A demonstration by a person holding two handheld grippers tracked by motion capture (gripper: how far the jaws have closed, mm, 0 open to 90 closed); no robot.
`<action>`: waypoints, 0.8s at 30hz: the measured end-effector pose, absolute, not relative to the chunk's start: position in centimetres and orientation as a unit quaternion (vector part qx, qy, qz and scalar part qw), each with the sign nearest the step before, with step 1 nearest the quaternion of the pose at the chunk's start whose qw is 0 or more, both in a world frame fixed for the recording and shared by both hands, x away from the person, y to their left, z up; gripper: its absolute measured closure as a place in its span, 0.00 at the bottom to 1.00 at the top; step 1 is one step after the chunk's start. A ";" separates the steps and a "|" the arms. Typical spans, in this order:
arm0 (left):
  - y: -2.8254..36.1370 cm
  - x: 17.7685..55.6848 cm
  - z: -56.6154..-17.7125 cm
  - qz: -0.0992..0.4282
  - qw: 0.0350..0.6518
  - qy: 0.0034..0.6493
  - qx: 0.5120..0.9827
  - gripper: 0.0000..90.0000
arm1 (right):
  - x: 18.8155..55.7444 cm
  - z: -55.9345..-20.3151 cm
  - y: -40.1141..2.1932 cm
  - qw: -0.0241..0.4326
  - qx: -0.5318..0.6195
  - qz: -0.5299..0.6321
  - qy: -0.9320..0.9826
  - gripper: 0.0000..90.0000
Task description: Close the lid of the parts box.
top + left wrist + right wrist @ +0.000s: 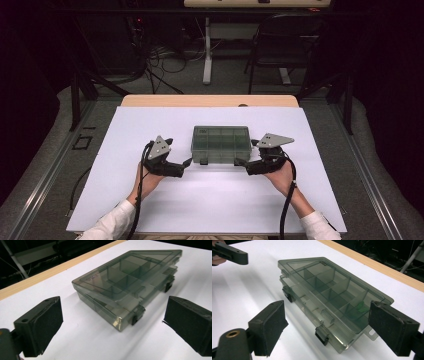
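Left gripper (186, 162) spread wide, pads (47, 325) bare, nothing pinched, just off the near left corner of the box (221, 144). Right gripper (240, 162) likewise spread, pads (272, 325) holding nothing, just off the near right corner. Smoky see-through box with inner dividers, lid down, two dark latches (322, 335) on the near side, something green (359, 308) in one compartment. Box flat on the white sheet (210, 200), mid-table, between both grippers. Wooden table edge (210, 100) beyond, chair (285, 45) farther back.
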State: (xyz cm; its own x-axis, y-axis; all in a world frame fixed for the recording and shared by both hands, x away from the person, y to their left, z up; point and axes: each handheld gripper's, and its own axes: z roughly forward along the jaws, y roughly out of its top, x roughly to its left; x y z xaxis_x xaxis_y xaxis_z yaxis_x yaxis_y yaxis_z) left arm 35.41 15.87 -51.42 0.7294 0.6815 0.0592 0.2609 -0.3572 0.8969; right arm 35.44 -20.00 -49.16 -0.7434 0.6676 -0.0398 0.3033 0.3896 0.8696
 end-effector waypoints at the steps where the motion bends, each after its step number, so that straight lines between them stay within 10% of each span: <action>1: 16.1 35.0 -51.4 0.219 0.484 0.297 0.794 0.01 | 35.2 -49.1 -20.0 0.197 0.298 0.464 0.811 0.15; 24: 20.5 28.7 -52.7 0.239 0.502 0.314 0.769 0.00 | 30.3 -49.4 -20.9 0.231 0.277 0.480 0.800 0.03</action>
